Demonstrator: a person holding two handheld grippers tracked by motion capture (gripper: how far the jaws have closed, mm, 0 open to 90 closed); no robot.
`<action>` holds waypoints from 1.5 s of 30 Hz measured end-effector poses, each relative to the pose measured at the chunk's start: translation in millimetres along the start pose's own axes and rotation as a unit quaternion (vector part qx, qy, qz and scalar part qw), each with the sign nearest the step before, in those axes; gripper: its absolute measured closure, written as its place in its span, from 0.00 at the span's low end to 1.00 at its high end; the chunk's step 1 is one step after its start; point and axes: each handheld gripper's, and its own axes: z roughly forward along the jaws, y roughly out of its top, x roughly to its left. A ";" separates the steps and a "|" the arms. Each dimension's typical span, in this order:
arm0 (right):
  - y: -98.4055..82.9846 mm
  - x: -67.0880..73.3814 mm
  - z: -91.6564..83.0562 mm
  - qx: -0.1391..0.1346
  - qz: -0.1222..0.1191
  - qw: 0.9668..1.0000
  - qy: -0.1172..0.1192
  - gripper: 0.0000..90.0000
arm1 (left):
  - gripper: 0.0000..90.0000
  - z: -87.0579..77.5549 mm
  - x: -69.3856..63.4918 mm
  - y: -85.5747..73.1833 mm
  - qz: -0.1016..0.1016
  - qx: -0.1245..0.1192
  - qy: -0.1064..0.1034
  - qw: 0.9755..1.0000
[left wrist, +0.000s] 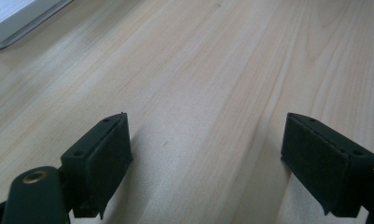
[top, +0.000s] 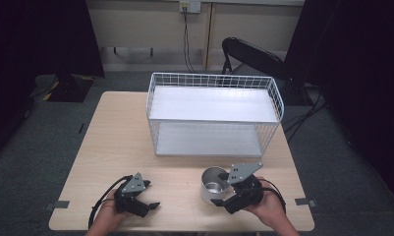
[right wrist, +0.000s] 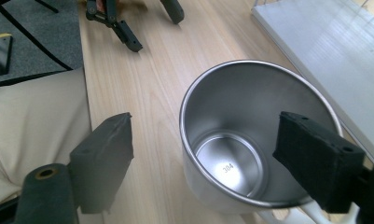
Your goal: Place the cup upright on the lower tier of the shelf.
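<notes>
Stood on a pale wooden table, toward its far edge: a white wire rack with two shelves, open front facing the person, probably to take things easily. Sat upright and empty just in front of it, on the right: a steel cup, "304" stamped inside. Straddled its rim with jaws spread, gripping nothing, apparently lined up for a grasp: the right gripper. Rested low over bare wood, likewise agape and idle: the left gripper.
</notes>
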 end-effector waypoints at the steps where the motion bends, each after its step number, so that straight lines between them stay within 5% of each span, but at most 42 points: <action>1: -0.5 0.7 2.9 0.003 -0.008 1.000 0.001 0.27 | 0.17 0.0 0.0 0.0 0.000 0.000 0.000 1.000; 19: -5.4 7.9 23.9 0.044 -0.040 0.998 -0.023 0.55 | 0.17 0.0 0.0 0.0 0.000 0.000 0.000 1.000; 39: -4.1 8.5 31.3 0.049 -0.055 0.997 -0.020 0.85 | 0.17 0.0 0.0 0.0 0.000 0.000 0.000 1.000; 45: -4.8 9.2 31.8 0.046 -0.054 0.997 -0.026 0.87 | 0.17 0.0 0.1 0.0 0.000 0.000 0.000 1.000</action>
